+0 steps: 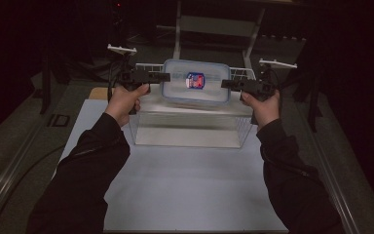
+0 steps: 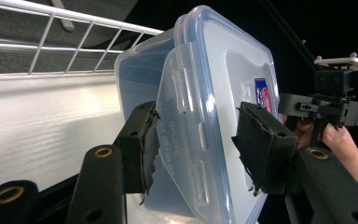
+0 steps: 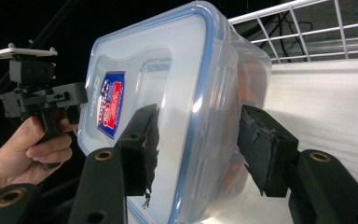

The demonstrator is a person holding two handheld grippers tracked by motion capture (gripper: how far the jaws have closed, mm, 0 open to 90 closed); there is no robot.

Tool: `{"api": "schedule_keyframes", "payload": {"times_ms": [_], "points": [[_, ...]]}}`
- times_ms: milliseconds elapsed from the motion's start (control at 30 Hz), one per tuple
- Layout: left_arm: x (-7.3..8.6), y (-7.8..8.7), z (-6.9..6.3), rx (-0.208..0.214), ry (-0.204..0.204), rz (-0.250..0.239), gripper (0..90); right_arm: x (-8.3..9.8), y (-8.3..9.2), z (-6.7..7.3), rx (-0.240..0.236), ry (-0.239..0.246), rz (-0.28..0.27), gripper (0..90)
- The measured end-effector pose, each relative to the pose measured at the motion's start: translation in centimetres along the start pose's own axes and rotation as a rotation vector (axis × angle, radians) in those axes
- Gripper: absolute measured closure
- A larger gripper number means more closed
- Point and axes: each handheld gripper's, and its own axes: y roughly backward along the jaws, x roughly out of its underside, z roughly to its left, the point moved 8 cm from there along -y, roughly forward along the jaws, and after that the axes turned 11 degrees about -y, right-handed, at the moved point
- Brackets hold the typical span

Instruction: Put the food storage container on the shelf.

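A clear plastic container (image 1: 196,82) with a blue-rimmed snap lid and a red and blue label is held between both hands, above a clear bin. My left gripper (image 1: 168,76) grasps its left end. In the left gripper view the pads (image 2: 198,144) lie against the lid and the base, over a side clasp. My right gripper (image 1: 224,84) has the right end, and in the right gripper view its jaws (image 3: 200,144) clamp the lid (image 3: 168,93) and the base. Each gripper view shows the other hand's gripper beyond the container (image 2: 214,93).
A clear rectangular bin (image 1: 190,126) stands on the white table board (image 1: 185,195) just under the container. A white wire rack (image 1: 238,73) runs behind it. A pale metal frame (image 1: 214,24) stands at the back. Dark surroundings lie beyond the table edges.
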Motion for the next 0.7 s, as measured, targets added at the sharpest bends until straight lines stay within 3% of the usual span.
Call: {"api": "schedule_keyframes", "payload": {"times_ms": [200,300,433,500,700], "points": [[0.1,0.0,0.3,0.016,0.036,0.002,48.3,-0.6,-0.5,-0.2,0.021,-0.008,0.003,47.9],[0.3,0.0,0.3,0.016,0.036,0.020,47.0,-1.0,-0.8,-0.3,0.026,-0.015,0.004,48.5],[0.5,-0.3,0.4,-0.022,0.044,0.042,43.6,-1.3,-1.2,-0.5,0.038,-0.023,-0.007,50.5],[0.5,-0.5,0.6,-0.063,0.029,0.038,43.8,-1.3,-1.6,-0.6,0.060,-0.018,-0.006,49.1],[0.2,-0.7,0.5,-0.106,-0.011,0.019,43.4,-1.4,-1.9,-0.7,0.072,-0.022,-0.014,47.7]]}}
